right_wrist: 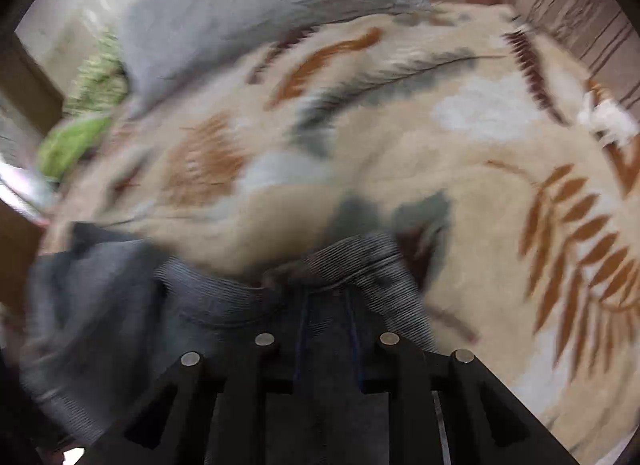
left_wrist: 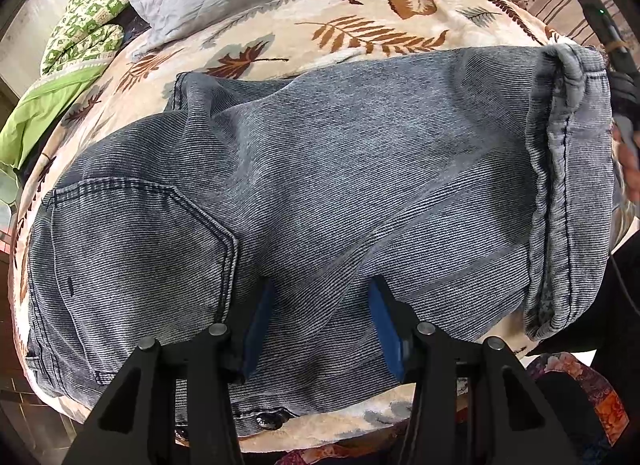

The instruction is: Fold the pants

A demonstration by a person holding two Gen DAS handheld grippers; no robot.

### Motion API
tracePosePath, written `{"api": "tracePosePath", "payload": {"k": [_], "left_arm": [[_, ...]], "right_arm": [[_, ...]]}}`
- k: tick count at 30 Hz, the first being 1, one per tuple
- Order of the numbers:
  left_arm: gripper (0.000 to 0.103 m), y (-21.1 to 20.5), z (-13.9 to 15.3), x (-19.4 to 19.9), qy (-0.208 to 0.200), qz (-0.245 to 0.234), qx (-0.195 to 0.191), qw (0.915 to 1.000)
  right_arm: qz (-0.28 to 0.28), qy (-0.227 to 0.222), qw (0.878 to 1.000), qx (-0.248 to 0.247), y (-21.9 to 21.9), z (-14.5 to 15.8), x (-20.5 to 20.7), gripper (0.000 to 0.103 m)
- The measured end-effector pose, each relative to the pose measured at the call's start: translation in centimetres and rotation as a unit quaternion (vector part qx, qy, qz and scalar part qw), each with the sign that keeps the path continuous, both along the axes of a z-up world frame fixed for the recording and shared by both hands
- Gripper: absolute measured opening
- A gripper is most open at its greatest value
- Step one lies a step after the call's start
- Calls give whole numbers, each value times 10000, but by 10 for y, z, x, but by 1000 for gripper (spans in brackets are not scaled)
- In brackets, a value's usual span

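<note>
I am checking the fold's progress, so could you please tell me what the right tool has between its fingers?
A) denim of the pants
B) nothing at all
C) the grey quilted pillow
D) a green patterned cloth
A: in the right wrist view, the right tool is shut on a bunched hem of the jeans, above the leaf-print blanket.

Both views are aimed steeply down past the jaws, close over the jeans [left_wrist: 320,169] and leaf-print blanket [right_wrist: 400,169], which are shared.
</note>
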State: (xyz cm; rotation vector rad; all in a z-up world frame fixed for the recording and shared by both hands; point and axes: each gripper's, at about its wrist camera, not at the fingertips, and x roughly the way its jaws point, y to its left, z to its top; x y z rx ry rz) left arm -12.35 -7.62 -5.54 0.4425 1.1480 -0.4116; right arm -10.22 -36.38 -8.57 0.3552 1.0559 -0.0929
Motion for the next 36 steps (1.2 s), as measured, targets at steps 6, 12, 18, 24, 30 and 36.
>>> {"api": "tracePosePath", "payload": {"k": [6, 12, 18, 24, 30, 36], "left_arm": [[51, 0, 0, -1, -37, 34, 15, 10000], [52, 2, 0, -3, -66, 49, -11, 10000], [52, 3, 5, 0, 107, 296, -65, 9995], [51, -8, 38, -6, 229, 106, -1156, 9930], [52, -48, 37, -3, -132, -799, -763, 9938], [52, -70, 35, -24, 145, -1617, -1047, 9812]], "right_arm": [[-240, 149, 9960, -850, 7, 0, 13, 0], [-603, 142, 9872, -1473, -1, 11, -10, 1], [-614, -431, 9972, 10, -34, 37, -64, 8], [-493, -738, 9935, 711, -34, 46, -110, 8], [602, -671, 9919, 896, 6, 42, -101, 8], [1647, -465, 9756, 1375, 56, 32, -89, 8]]}}
